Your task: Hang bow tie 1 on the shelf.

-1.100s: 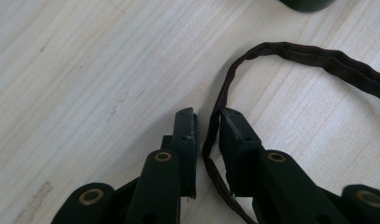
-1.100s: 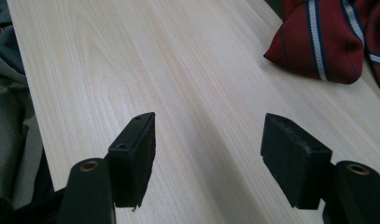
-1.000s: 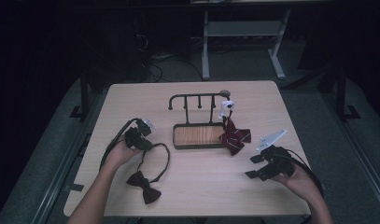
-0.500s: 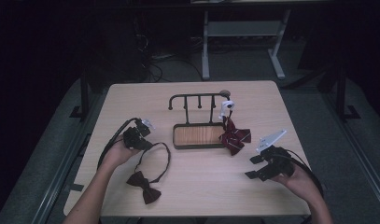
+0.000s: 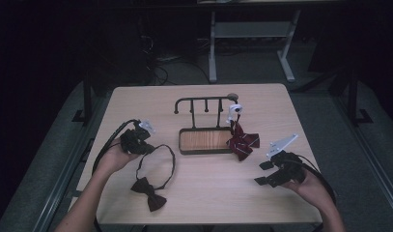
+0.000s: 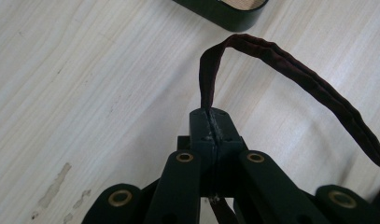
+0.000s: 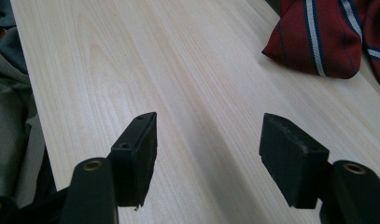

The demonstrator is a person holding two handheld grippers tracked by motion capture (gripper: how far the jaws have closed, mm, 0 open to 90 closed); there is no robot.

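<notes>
The fingers (image 6: 211, 122) of the left gripper (image 5: 134, 140) are pinched tight on the neck strap (image 6: 290, 65) of a dark bow tie (image 5: 149, 192), whose knot lies on the worktop (image 5: 208, 188) nearer the person, the strap looping from it up to the grip. The right gripper (image 5: 273, 173) rests low at the worktop's right side, its fingers (image 7: 136, 154) spread wide with nothing between them (bare wood there). A red striped bow tie (image 5: 242, 141) already hangs at the right end of the black hook rack (image 5: 203, 104), against its wooden tray (image 5: 203, 141). I'd judge this the pick-up step: strap secured, tie not yet raised. Next the strap needs lifting clear and carrying over to a free hook, probably with the right gripper spreading the loop.
</notes>
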